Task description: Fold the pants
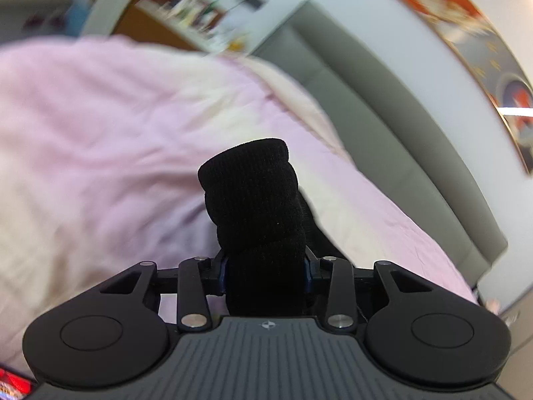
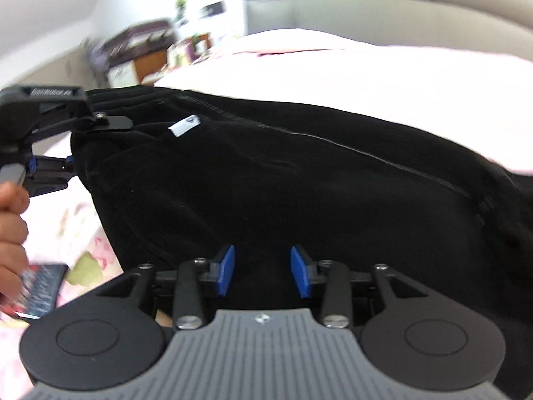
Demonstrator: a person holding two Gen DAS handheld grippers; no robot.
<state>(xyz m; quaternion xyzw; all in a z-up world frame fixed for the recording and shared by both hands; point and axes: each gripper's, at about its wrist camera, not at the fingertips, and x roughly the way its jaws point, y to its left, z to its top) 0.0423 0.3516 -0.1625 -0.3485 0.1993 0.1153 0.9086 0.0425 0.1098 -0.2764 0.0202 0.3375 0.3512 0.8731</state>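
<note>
Black pants hang stretched above the pink bed, a white label near the waistband. My left gripper is shut on a bunched wad of the black pants, which sticks up between its blue pads. In the right wrist view the left gripper grips the waistband's left end, held by a hand. My right gripper has its blue pads apart, with black cloth lying between and behind them; I cannot tell whether it pinches any.
A pink quilt covers the bed, with a grey padded headboard behind it. A framed picture hangs on the wall. A cluttered wooden shelf stands beyond the bed. A dark phone-like object lies at lower left.
</note>
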